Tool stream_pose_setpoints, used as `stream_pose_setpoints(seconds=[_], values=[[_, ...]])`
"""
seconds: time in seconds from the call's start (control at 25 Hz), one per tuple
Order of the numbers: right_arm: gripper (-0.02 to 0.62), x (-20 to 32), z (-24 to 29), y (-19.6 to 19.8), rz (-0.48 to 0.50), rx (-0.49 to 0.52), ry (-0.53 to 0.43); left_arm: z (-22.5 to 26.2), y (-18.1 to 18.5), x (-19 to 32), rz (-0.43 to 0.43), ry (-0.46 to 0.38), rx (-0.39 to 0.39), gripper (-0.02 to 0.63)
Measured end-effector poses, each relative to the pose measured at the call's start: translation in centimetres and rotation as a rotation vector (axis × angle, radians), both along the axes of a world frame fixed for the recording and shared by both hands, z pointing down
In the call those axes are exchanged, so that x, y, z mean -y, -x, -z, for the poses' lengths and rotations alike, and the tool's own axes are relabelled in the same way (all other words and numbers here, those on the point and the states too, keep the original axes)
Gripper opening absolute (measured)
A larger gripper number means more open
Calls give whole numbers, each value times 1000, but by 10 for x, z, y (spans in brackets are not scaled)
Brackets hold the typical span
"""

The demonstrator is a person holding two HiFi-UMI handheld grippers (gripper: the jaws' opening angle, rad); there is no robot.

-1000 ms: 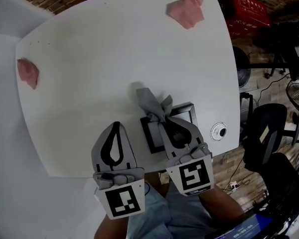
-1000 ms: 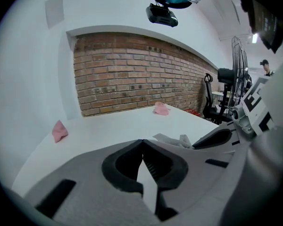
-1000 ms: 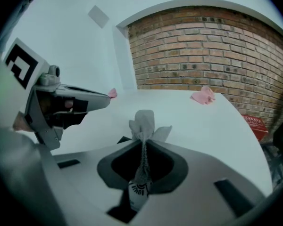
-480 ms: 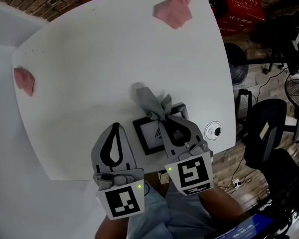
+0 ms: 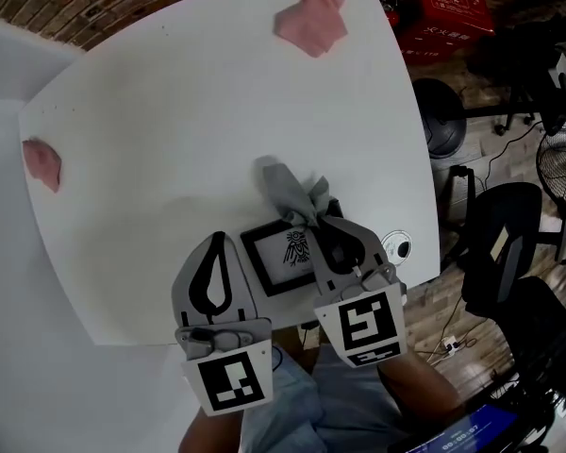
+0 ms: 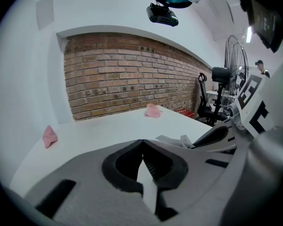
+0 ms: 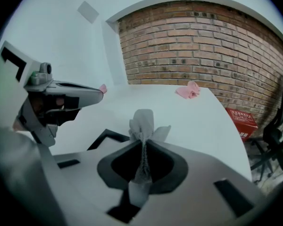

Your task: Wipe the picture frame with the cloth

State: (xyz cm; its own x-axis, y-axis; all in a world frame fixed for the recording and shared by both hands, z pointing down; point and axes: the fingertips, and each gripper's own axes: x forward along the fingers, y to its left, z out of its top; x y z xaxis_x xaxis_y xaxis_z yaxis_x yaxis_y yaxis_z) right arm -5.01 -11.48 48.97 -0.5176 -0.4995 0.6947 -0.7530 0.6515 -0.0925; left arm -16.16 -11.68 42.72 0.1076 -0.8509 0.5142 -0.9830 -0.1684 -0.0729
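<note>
A black picture frame (image 5: 285, 256) with a small bird print lies flat near the white table's front edge; one corner of the picture frame (image 7: 100, 139) peeks out past the right jaws. My right gripper (image 5: 318, 222) is shut on a grey cloth (image 5: 289, 192), which bunches past its tips over the frame's far right part. From the right gripper's own camera, the cloth (image 7: 143, 124) is pinched between the jaws of that gripper (image 7: 143, 141). My left gripper (image 5: 217, 238) hovers just left of the frame, shut with nothing in it; its own view shows the left gripper (image 6: 141, 141) with tips together.
The white table (image 5: 170, 130) carries a pink cloth (image 5: 309, 22) at the far right corner and another pink cloth (image 5: 41, 163) at the left edge. A round white disc (image 5: 397, 246) lies by the right edge. Black chairs (image 5: 505, 243), a fan and a red crate (image 5: 453, 3) stand to the right.
The frame has come out from under the right gripper, so its bird print now shows. The right gripper and cloth sit further toward the frame's right side. The left gripper is unchanged.
</note>
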Motion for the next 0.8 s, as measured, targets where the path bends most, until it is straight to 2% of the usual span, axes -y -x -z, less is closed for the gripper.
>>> stream_pose_setpoints(seconds=[0.36, 0.56, 0.8], values=[[38, 3, 1, -25, -40, -18, -13, 9, -19, 2, -19, -14, 4, 9], [38, 12, 13, -45, -75, -12, -63, 20, -27, -2, -17, -36, 21, 9], [38, 14, 55, -57, -73, 16, -144, 51, -38, -14, 4, -92, 24, 9]])
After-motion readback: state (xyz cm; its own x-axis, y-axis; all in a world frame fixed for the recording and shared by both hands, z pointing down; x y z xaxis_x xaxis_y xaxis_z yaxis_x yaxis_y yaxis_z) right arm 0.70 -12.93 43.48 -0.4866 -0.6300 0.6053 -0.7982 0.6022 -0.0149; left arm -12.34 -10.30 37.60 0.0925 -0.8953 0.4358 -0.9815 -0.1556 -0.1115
